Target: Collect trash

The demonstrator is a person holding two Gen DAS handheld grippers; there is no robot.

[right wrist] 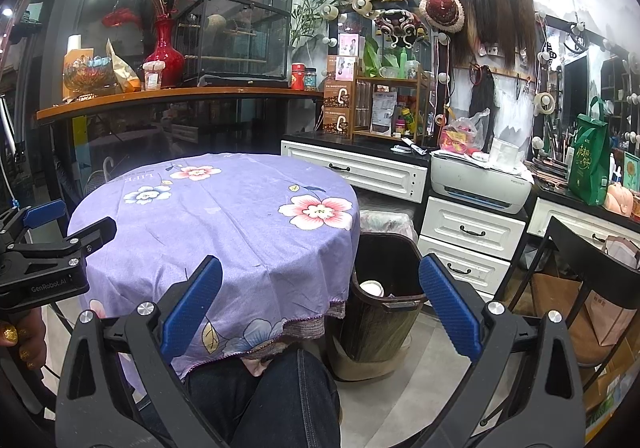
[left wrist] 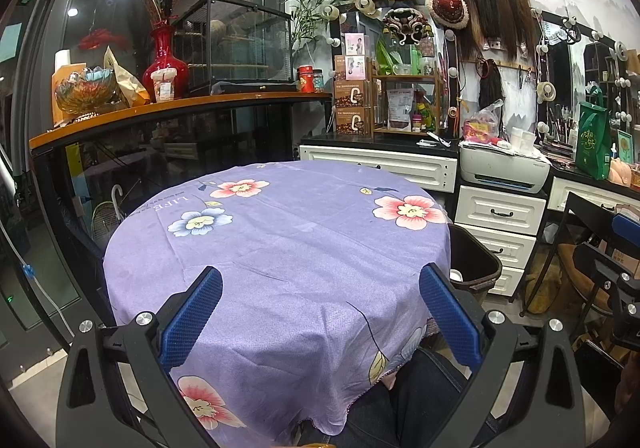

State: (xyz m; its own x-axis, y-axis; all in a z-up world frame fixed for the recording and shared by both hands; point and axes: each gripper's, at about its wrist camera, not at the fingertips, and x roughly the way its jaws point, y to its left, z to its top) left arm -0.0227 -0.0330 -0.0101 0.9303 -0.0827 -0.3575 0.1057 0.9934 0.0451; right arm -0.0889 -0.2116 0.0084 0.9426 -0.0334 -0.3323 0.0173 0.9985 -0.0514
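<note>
Trash bin (right wrist: pixel 384 288) sits on the floor just right of the round table (right wrist: pixel 224 208), tucked partly under the cloth edge; it's dark, open-topped, w/ a white cup (right wrist: pixel 372 287) already lying inside. In the left wrist view only the bin's (left wrist: pixel 474 260) rim and a bit of the cup show past the table's right side. Tabletop, covered by a purple flowered cloth, shows no loose trash at all, so task looks done or nearly so, as far as these views go. Risk from here: nothing left to grab on the cloth, so any closing move near it could pinch and drag the fabric off the table; a low swing to the right could knock the bin, since it stands close to the person's knee (right wrist: pixel 288 388) and the table skirt. Right gripper (right wrist: pixel 320 312) hangs near the table's near edge, pointing fwd and slightly down toward the gap between table and bin, jaws spread wide, holding nothing. Left gripper (left wrist: pixel 320 312) hovers over the near part of the table, aimed across it toward the far cabinets (left wrist: pixel 400 164), jaws also wide apart and empty; it shows at far left in the right view (right wrist: pixel 64 224), level w/ the tabletop.
</note>
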